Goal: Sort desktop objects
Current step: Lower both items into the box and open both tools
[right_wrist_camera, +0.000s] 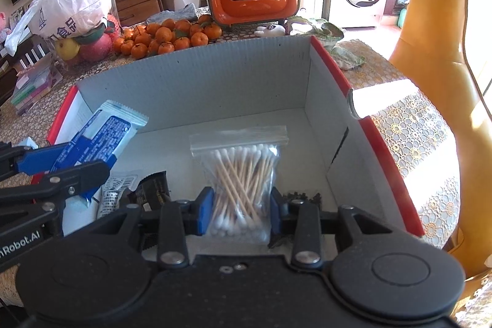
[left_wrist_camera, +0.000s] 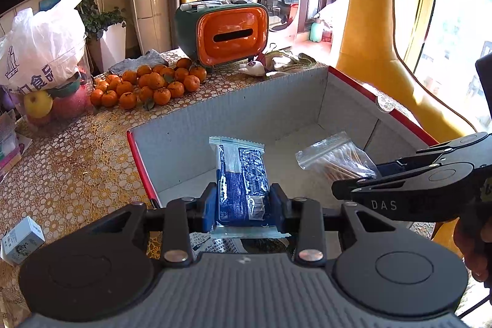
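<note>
Two hand-held grippers work over one cardboard box point(right_wrist_camera: 246, 82), grey inside with red rim, open top, sitting on the patterned counter point(left_wrist_camera: 77, 143). Left hand-held gripper point(left_wrist_camera: 243, 202) clamped on a blue wrapped packet point(left_wrist_camera: 243, 174), blue pads pressing both long sides, packet held above the box's near-left corner, tilted up and away from the camera. Right hand-held gripper point(right_wrist_camera: 241, 211) clamped on a clear zip bag of cotton swabs point(right_wrist_camera: 240, 174), pads squeezing its lower part, bag upright over the box floor; cannot tell if its bottom touches the floor. In the right wrist view the left gripper and its packet show at far left, over the box's left wall. Already lying in the box, near-left: a dark wrapper point(right_wrist_camera: 153, 189) and a white printed sachet point(right_wrist_camera: 113, 189), side by side. Behind the box on the counter: pile of tangerines point(left_wrist_camera: 147, 85), orange tissue holder point(left_wrist_camera: 230, 34), white plastic bag point(left_wrist_camera: 43, 48) over apples. Small white carton point(left_wrist_camera: 21, 239) on the counter left of the box.
</note>
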`<state>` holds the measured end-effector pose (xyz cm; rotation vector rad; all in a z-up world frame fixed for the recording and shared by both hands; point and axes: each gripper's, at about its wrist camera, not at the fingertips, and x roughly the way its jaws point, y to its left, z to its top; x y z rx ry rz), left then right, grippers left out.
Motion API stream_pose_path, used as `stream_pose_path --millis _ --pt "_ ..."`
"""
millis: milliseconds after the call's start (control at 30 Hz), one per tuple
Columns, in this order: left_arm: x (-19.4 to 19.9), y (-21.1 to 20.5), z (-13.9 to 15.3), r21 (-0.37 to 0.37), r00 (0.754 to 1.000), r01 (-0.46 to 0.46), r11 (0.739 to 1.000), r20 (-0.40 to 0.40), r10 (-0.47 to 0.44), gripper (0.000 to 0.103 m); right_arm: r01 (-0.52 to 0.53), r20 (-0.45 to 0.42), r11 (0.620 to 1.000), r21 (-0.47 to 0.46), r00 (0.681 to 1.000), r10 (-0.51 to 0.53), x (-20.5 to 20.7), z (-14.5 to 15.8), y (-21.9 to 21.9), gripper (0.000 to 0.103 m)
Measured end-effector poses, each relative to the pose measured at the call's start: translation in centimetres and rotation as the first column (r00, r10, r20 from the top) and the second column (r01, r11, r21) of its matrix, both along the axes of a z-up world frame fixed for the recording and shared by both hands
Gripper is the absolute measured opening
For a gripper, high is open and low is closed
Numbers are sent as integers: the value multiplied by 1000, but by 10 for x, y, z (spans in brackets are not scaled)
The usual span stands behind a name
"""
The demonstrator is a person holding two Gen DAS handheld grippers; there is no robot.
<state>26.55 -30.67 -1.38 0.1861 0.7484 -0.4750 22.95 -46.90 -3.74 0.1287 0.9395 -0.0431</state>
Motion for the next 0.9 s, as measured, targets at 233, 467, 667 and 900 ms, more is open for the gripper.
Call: stream_pose_path --millis 233,467,667,900 --pt "23 -9 -10 36 999 13 999 -41 -11 35 -17 -25 1000 -21 1000 16 8 -9 3 36" --pt "40 -16 -20 68 997 7 998 -79 -1 35 -44 -41 998 -44 998 42 14 -15 9 36" --pt "43 -27 -24 106 997 17 994 -73 -10 35 -88 -50 993 -76 995 84 16 -16 14 36" --pt "51 -35 -30 133 992 46 990 -123 -30 35 -158 -81 981 -114 985 150 17 -20 19 36"
